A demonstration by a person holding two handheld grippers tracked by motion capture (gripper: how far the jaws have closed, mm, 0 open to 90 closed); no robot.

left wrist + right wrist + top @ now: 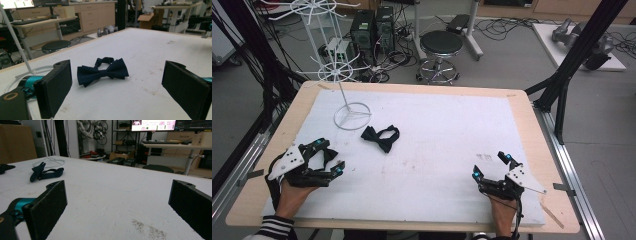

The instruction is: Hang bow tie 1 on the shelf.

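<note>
Soft, light dark navy fabric bow tie [103,70] should pinch best at its centre knot; left gripper [328,158] and right gripper [492,165] both gape empty.

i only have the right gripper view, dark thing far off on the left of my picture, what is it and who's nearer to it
Observer: It's a navy bow tie, lying flat on the white table cover. The left gripper is nearer.
Operator: is the left one lined up on it
Observer: Yes. In the left gripper view the bow tie sits between its wide open jaws, a little ahead.
Operator: anything close behind it
Observer: The white wire stand, its ring base just beyond the tie and apart from it.
</note>
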